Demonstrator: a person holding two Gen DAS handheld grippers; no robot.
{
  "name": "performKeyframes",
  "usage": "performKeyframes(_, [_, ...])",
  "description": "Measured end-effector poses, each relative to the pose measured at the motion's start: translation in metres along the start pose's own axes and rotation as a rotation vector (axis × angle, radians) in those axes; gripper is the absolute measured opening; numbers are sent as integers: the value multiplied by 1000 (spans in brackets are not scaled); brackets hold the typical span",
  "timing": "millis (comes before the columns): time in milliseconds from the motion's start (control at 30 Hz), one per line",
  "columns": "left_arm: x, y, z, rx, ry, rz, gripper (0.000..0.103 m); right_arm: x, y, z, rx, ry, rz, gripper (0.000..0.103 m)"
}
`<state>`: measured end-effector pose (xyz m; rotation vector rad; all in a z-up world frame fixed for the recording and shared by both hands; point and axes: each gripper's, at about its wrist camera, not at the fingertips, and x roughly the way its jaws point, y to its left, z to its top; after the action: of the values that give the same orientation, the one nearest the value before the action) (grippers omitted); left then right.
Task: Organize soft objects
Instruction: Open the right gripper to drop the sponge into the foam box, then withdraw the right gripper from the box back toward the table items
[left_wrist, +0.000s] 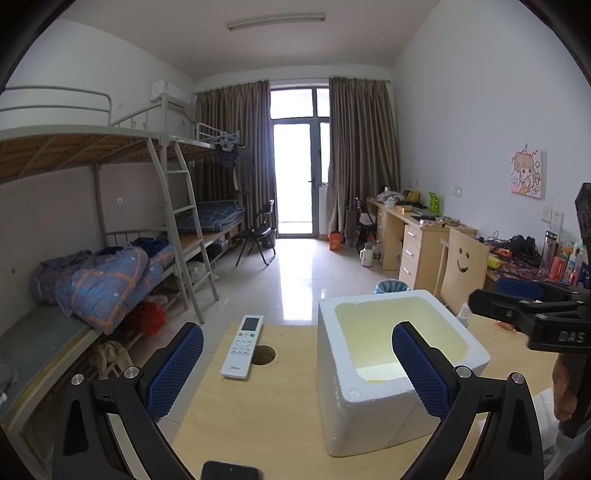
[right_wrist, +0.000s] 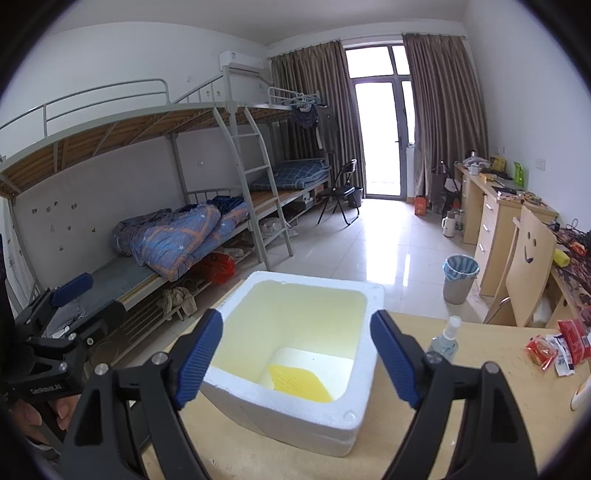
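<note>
Wooden tabletop (right_wrist: 480, 369) carries a white foam box (right_wrist: 280, 410), a yellow sponge (right_wrist: 299, 382) lying on its floor. My right gripper (right_wrist: 295, 350) hangs above it, jaws apart, empty. My left gripper (left_wrist: 297, 365) gapes empty beside the remote (left_wrist: 242, 347).

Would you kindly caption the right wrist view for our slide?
Open right gripper poised above white foam box holding a yellow sponge.
</note>
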<state>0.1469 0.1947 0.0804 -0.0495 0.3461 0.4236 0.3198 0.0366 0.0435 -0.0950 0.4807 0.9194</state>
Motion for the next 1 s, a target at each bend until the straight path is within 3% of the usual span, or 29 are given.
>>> performKeyframes(100, [-7, -5, -1, 9, -4, -8, 102, -10, -1, -2, 2, -9, -1, 103])
performKeyframes(1000, [-111, -56, -28, 19, -92, -120, 102, -133, 20, -56, -38, -169, -70, 103])
